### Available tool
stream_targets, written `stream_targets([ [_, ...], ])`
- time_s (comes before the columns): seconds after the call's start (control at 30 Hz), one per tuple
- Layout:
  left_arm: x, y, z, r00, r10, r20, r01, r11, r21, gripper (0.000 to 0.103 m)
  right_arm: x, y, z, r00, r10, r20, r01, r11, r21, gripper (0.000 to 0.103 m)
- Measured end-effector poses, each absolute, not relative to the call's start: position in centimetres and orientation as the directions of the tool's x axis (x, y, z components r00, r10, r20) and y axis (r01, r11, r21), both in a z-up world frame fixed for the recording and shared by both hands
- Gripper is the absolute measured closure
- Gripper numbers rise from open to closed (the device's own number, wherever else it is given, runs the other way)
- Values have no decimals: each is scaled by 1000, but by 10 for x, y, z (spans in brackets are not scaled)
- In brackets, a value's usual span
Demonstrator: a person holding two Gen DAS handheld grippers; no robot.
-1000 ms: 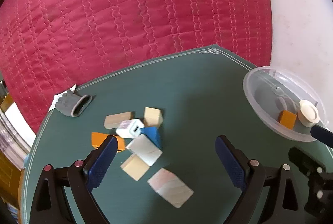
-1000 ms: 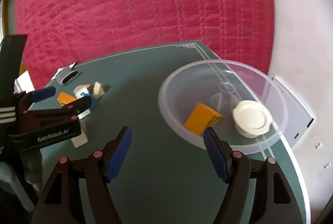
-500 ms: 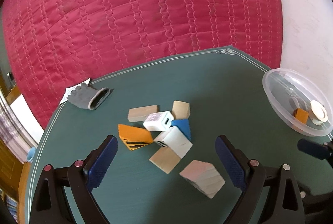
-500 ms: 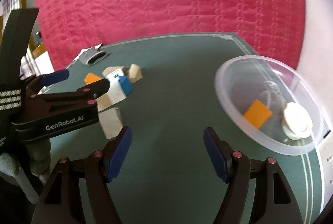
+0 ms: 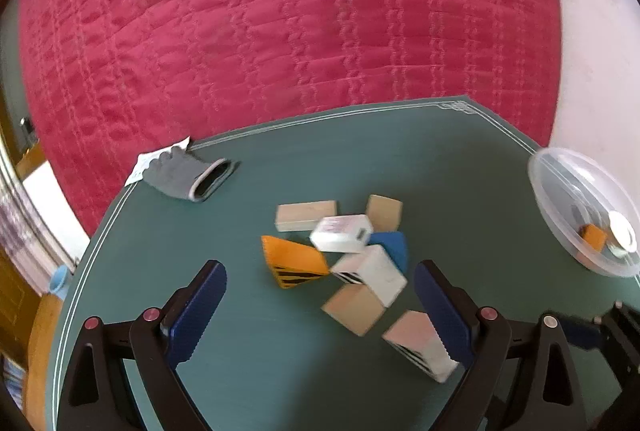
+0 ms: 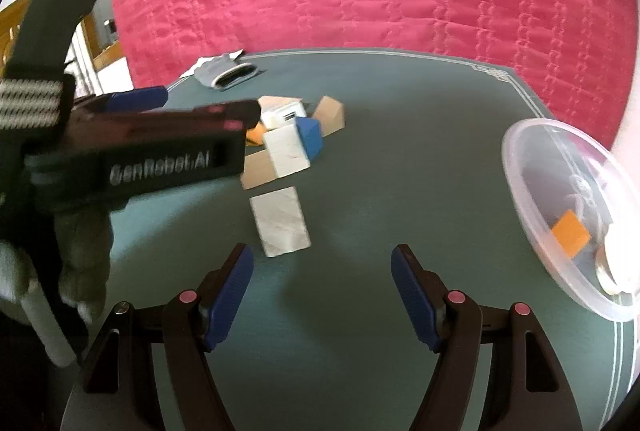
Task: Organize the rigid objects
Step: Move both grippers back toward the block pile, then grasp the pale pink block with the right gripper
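Note:
A pile of blocks lies mid-table: an orange wedge (image 5: 290,261), a white charger (image 5: 342,238), a blue block (image 5: 390,246), a white block (image 5: 374,273), wooden blocks (image 5: 306,215) and a pale striped block (image 5: 420,345); the pile also shows in the right wrist view (image 6: 292,139), with the pale block (image 6: 282,227) nearest. My left gripper (image 5: 320,307) is open and empty just short of the pile. My right gripper (image 6: 322,289) is open and empty, near the pale block. A clear bowl (image 6: 524,191) at right holds an orange block (image 6: 570,233) and a white disc (image 6: 616,267).
A grey glove (image 5: 190,177) on a paper slip lies at the table's far left corner. The green table (image 5: 360,151) ends at a pink quilted surface (image 5: 280,11). The left gripper's body (image 6: 120,151) fills the left of the right wrist view.
Both grippers swung left, away from the bowl and toward the block pile. The bowl slid to the right edge of both views. Both stayed open.

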State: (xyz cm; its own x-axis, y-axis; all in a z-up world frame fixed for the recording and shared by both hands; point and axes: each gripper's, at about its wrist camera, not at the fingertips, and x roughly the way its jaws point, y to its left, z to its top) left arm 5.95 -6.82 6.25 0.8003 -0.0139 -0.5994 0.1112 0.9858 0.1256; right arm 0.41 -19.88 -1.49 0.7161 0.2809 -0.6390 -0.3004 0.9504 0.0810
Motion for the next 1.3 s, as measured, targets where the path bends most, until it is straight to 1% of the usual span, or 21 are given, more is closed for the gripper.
stream_targets([
  [0.2, 75, -40, 63, 776, 4, -630, 49, 997, 66, 6, 14, -186, -18, 694, 307, -651, -333, 939, 88, 31],
  [0.47, 84, -23, 61, 768, 33, -639, 3, 998, 55, 6, 37, -169, -21, 671, 331, -664, -358, 928, 101, 32],
  [0.53, 87, -21, 59, 762, 36, -646, -4, 999, 52, 6, 43, -166, -22, 664, 334, -668, -360, 927, 105, 35],
  [0.6, 90, -17, 56, 755, 38, -654, -10, 999, 46, 6, 48, -164, -24, 651, 337, -680, -362, 925, 112, 47],
  [0.63, 91, -16, 55, 753, 40, -657, -13, 999, 45, 6, 50, -164, -25, 649, 333, -684, -357, 927, 113, 49],
  [0.7, 93, -14, 53, 747, 43, -663, -20, 999, 43, 6, 50, -166, -24, 651, 335, -681, -354, 928, 118, 60],
  [0.77, 95, -13, 51, 739, 38, -672, -19, 999, 36, 6, 51, -168, -25, 655, 328, -681, -340, 933, 122, 67],
  [0.97, 97, -22, 43, 722, -1, -692, 23, 999, 23, 6, 47, -178, -24, 673, 286, -682, -297, 949, 105, 68],
  [1.3, 94, -44, 27, 701, -29, -712, 83, 996, 41, 6, 42, -191, -24, 673, 300, -676, -278, 950, 145, 68],
])
